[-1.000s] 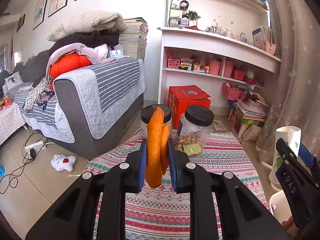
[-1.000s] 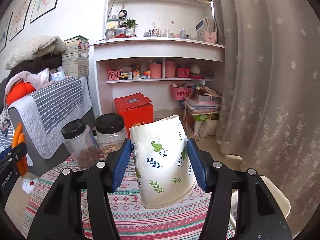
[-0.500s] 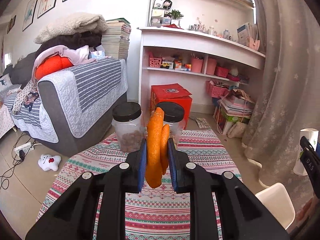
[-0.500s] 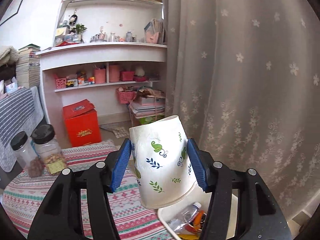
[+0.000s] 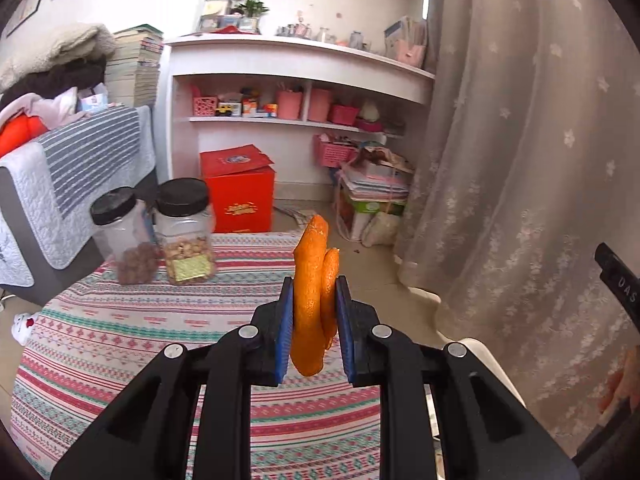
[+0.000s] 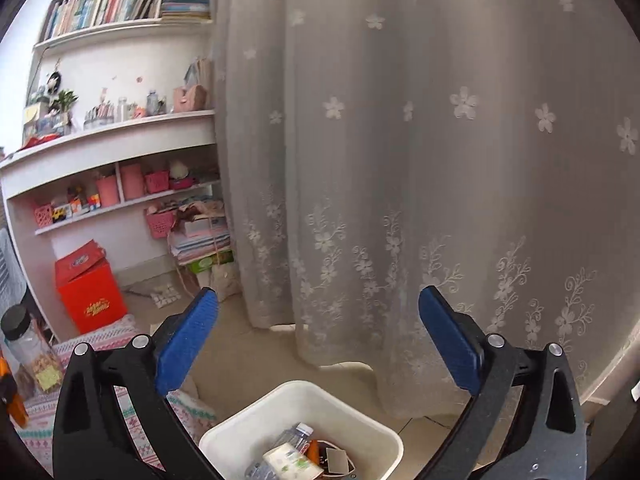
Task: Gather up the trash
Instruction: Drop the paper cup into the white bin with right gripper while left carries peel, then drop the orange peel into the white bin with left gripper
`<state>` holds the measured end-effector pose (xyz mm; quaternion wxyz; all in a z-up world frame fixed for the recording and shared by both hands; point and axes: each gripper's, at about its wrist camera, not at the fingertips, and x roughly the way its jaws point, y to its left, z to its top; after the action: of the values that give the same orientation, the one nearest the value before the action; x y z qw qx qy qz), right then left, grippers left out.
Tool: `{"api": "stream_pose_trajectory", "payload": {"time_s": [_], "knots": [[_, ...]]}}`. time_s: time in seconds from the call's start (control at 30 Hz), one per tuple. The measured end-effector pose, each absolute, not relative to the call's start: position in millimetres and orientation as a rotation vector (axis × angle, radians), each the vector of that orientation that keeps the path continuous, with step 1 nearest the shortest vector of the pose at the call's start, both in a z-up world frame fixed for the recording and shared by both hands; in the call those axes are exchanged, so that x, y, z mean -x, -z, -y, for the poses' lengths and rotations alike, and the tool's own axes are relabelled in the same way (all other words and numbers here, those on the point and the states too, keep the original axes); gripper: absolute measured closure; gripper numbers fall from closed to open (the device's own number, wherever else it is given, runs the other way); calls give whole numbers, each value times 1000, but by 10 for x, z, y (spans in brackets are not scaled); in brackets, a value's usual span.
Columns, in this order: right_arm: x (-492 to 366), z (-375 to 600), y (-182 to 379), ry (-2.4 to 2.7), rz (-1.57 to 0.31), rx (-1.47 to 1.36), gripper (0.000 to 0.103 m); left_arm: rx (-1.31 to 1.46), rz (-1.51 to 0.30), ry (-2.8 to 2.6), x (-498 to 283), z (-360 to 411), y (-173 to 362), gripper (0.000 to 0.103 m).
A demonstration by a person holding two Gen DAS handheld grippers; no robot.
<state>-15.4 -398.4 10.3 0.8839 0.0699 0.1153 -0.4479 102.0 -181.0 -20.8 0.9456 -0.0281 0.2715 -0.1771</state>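
Note:
My left gripper [image 5: 313, 312] is shut on an orange peel [image 5: 310, 300] and holds it above the patterned tablecloth [image 5: 120, 344]. My right gripper [image 6: 318, 334] is open and empty, above a white trash bin [image 6: 280, 408] on the floor. In the bin lie the white paper cup with green leaves [image 6: 294, 462], a plastic bottle [image 6: 294, 436] and other scraps. The bin's rim also shows in the left wrist view [image 5: 484, 354], right of the table. The right gripper's tip [image 5: 618, 280] shows at the right edge there.
Two black-lidded jars [image 5: 184, 232] stand at the table's far edge. A red box [image 5: 240, 196], a white shelf unit [image 5: 296, 80] and stacked papers [image 5: 372, 196] are beyond. A lace curtain [image 6: 440, 160] hangs behind the bin. A sofa [image 5: 60, 184] is at left.
My right gripper swung right over the bin, opened and let the paper cup drop into it. My left gripper turned right with the peel still held.

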Motion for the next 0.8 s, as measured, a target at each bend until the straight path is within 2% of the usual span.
{"api": "stream_pose_trajectory", "payload": {"time_s": [0.33, 0.37, 0.4, 0.5, 0.6, 0.7, 0.8], "knots": [[560, 4605, -131, 1088, -232, -249, 7, 67, -659, 615, -988, 3031, 178, 78], [594, 4639, -130, 1096, -228, -259, 7, 67, -673, 630, -990, 3119, 183, 70], [623, 4671, -132, 1102, -224, -271, 7, 69, -685, 643, -991, 3188, 181, 55], [668, 4674, -147, 1111, -205, -273, 7, 100, -696, 653, -974, 3240, 128, 27], [643, 4545, -181, 1083, -178, -247, 7, 101, -680, 634, -963, 3125, 60, 14], [593, 4326, -224, 1036, -140, -208, 7, 62, -640, 530, -951, 2927, -6, 10], [556, 4038, -263, 963, -92, -189, 7, -16, -507, 361, -819, 2656, -133, 7]]}}
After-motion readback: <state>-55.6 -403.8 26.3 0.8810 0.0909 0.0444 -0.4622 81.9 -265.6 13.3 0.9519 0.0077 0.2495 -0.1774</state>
